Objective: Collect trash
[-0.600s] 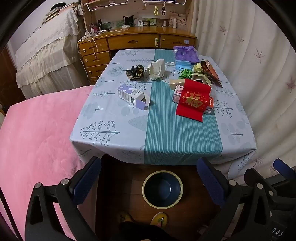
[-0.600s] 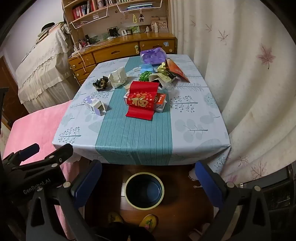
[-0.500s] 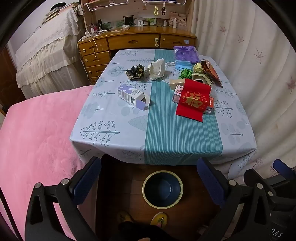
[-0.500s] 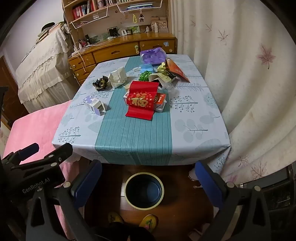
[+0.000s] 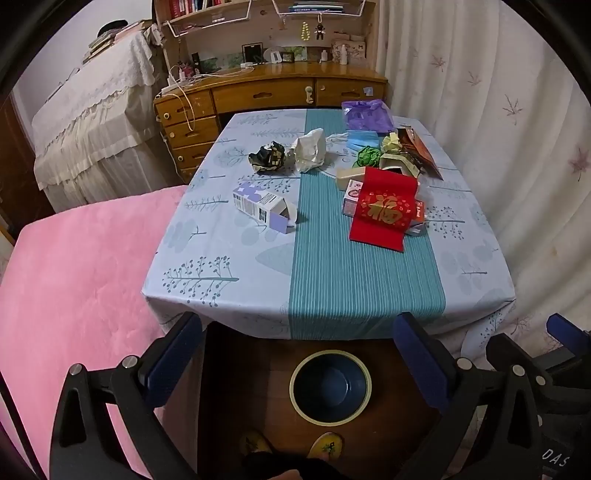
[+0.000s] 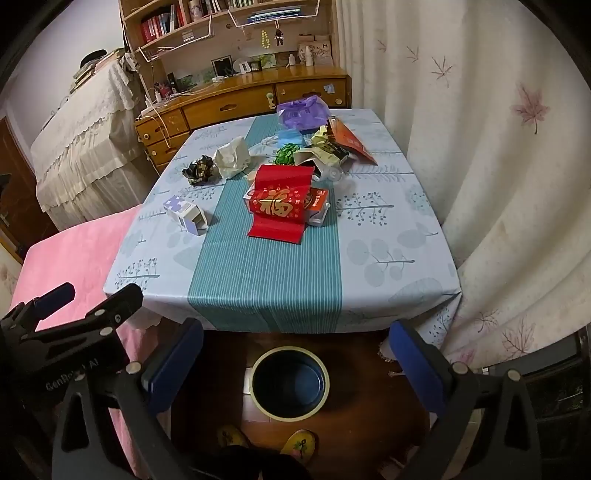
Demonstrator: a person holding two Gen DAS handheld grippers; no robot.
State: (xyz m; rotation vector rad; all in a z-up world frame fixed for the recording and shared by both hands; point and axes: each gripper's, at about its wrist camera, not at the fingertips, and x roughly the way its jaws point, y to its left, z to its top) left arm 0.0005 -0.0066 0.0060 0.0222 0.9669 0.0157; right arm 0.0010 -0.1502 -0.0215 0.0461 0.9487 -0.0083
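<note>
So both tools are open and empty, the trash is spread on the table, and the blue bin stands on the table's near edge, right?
Not quite. The blue bin stands on the floor below the table's near edge, as the left wrist view shows. The rest holds: the left tool and the right tool are open and empty, trash on the table.

Domestic bedroom, probably also a study: pink-covered bed [image 5: 70, 280] beside cloth-draped table [image 5: 332, 280], wooden desk [image 5: 266, 99] with bookshelf hutch [image 6: 221, 22], leaf-patterned curtains [image 6: 480, 147], lace-covered furniture [image 5: 92, 122] at rear.
</note>
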